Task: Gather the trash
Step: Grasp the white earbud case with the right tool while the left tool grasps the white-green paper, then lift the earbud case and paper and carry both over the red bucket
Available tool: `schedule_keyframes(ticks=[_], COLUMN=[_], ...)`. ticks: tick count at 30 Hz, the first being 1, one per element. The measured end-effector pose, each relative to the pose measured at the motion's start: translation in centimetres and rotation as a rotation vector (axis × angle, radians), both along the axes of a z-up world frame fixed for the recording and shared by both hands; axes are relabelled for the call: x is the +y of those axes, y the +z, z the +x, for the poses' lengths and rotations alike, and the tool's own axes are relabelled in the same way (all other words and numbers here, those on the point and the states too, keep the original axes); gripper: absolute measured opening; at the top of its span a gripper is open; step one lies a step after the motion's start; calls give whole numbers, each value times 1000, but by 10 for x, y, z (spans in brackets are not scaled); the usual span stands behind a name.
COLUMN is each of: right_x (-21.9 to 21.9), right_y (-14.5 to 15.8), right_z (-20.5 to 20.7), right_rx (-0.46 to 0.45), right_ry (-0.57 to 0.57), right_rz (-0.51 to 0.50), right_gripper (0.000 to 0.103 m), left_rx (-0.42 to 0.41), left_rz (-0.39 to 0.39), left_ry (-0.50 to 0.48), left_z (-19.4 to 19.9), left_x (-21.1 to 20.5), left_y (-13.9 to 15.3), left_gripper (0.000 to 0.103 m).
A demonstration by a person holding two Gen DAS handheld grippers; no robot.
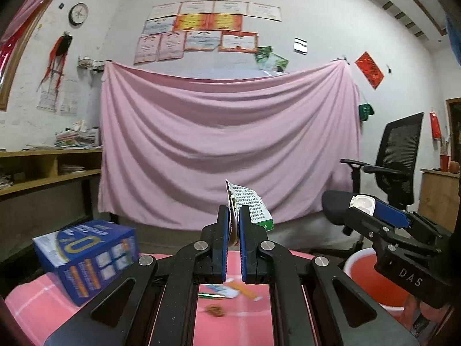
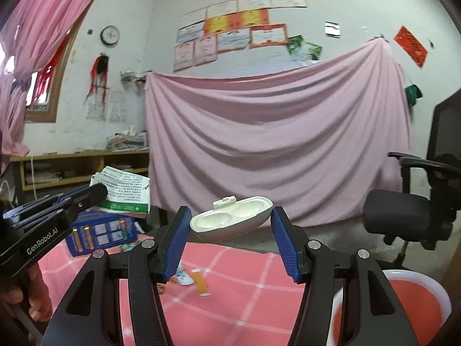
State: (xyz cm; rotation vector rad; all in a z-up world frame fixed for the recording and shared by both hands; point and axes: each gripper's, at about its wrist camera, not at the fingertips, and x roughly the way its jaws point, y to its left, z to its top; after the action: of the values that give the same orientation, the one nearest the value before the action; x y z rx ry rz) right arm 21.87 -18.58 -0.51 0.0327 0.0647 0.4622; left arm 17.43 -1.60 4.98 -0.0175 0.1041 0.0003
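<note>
My left gripper [image 1: 234, 216] is shut on a crumpled printed wrapper with a green edge [image 1: 253, 207], held up above the pink checked tablecloth [image 1: 34, 308]. The wrapper also shows in the right wrist view [image 2: 124, 193], at the left. My right gripper [image 2: 230, 225] holds a white plastic shell case [image 2: 230, 222] between its blue pads, above the table; the case also shows in the left wrist view [image 1: 362, 204]. Small scraps lie on the cloth: a white and orange wrapper [image 2: 191, 281], a green strip [image 1: 211, 296] and a brown bit [image 1: 214, 310].
A red bin with a white rim [image 2: 403, 302] stands low at the right, also in the left wrist view [image 1: 371, 282]. A blue carton [image 1: 86, 256] stands on the table's left. A black office chair [image 1: 397, 161] is at the right. A pink sheet [image 1: 230, 144] hangs behind.
</note>
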Motion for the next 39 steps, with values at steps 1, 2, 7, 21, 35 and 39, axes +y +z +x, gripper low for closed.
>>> schedule_keyframes(ticks=[1, 2, 7, 21, 35, 39], right_x=[-8, -14, -50, -135, -194, -202], right_y=[1, 3, 7, -6, -25, -30], right_z=[-1, -1, -2, -4, 11, 16], right_rx=[1, 2, 3, 67, 237, 289], right_ry=[-14, -24, -84, -267, -375, -385], right_rz=[12, 22, 76, 137, 194, 200], right_gripper=[56, 56, 56, 56, 56, 56], left_rx=[-1, -3, -15, 27, 181, 251], left_rz=[4, 10, 47, 76, 74, 60], left_ry=[-17, -29, -102, -261, -372, -389], left_z=[1, 2, 9, 42, 78, 89], left_x=[-9, -17, -62, -161, -229, -237], left_y=[2, 4, 14, 19, -3, -14], left_gripper=[5, 5, 5, 5, 5, 5])
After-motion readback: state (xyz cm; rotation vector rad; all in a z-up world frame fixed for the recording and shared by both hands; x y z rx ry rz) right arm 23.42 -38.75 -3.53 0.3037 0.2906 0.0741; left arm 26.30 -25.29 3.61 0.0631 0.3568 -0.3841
